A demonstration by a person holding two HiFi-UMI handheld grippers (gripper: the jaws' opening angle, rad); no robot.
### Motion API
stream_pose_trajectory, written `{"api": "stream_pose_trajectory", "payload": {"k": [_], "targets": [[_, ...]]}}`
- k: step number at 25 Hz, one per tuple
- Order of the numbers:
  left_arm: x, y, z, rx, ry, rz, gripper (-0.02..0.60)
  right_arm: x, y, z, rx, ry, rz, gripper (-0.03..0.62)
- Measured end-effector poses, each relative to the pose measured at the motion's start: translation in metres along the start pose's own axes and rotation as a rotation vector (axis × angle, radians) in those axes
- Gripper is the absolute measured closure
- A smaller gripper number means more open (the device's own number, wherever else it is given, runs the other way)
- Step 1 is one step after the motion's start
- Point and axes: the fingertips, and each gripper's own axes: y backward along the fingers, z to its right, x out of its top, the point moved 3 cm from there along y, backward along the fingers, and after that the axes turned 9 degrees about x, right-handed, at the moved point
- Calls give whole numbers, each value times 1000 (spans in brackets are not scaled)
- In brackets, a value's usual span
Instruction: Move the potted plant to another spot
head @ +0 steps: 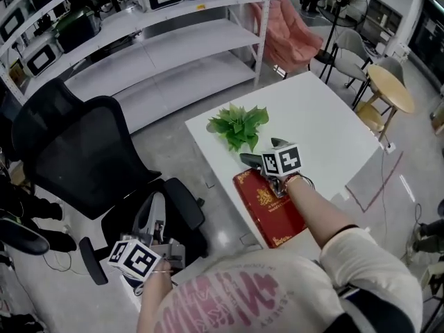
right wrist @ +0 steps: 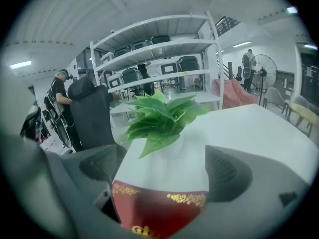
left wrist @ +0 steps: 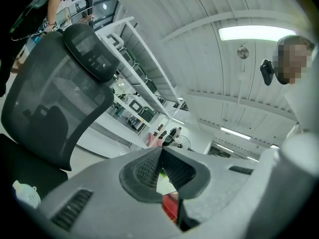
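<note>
The potted plant (head: 239, 125) stands near the left corner of the white table (head: 326, 127); its green leaves (right wrist: 159, 114) hide the pot. My right gripper (head: 262, 151) is open just short of the plant, above the far end of a red book (head: 267, 205). In the right gripper view, the plant sits ahead, centred between the wide-apart jaws of that gripper (right wrist: 162, 166), not touching them. My left gripper (head: 157, 203) hangs low off the table beside the black chair. Its jaws are shut with nothing in them (left wrist: 160, 153).
A black mesh office chair (head: 83, 151) stands left of the table. White shelving (head: 159, 33) with machines runs along the back. A pink-draped chair (head: 288, 37), grey chairs and a round wooden table (head: 390, 87) are behind the table. The red book (right wrist: 159, 210) lies near the table's front edge.
</note>
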Motion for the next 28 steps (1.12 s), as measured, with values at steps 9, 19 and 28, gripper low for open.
{"api": "stream_pose_trajectory", "payload": {"k": [9, 19, 28], "targets": [[-8, 4, 23, -88, -18, -23, 578, -12, 60, -36, 37, -75, 124, 28], [-37, 6, 51, -135, -89, -69, 578, -10, 122, -81, 137, -99, 273, 28], [-50, 11, 78, -146, -140, -74, 578, 3, 169, -95, 219, -88, 423, 55]]}}
